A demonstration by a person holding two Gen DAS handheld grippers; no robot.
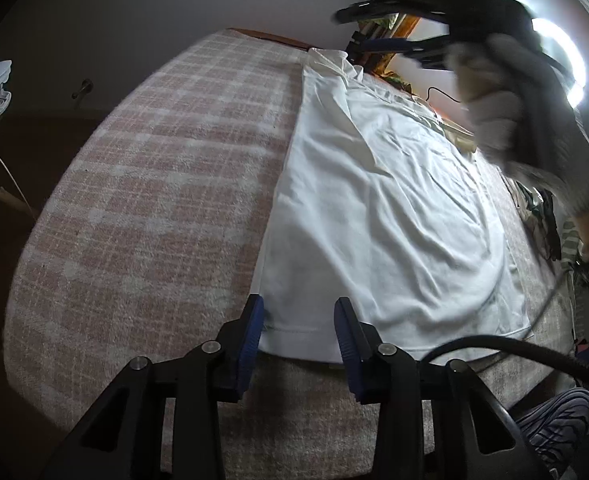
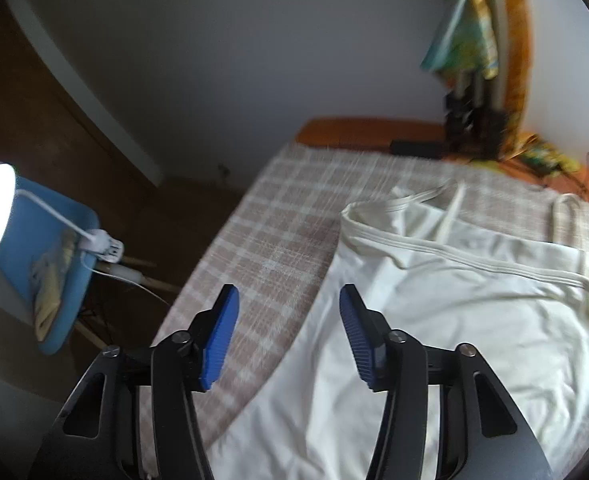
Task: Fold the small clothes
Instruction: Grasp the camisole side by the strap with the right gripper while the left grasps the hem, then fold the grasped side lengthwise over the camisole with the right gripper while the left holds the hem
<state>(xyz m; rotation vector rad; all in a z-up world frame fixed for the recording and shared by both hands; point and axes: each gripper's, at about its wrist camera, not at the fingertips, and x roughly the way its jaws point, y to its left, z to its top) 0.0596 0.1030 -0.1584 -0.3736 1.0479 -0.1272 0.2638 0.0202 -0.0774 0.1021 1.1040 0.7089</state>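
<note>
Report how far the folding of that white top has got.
Done: the white top lies spread flat on the checked blanket. In hand: the open left tool sits at its hem corner; the open right tool hovers near its strap end, holding nothing. Left: every fold.

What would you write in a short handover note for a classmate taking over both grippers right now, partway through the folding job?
Left gripper: open, low at the near hem of the white top, the hem corner between its fingers, not clamped.
Right gripper: open, holding nothing, raised above the strap end.
The top lies spread along the plaid blanket, wrinkled, straps at the far end. Its long left edge looks straight, possibly already turned in; I cannot tell for sure.
Left to do: probably grip the hem, fold the top to size, smooth it.
</note>
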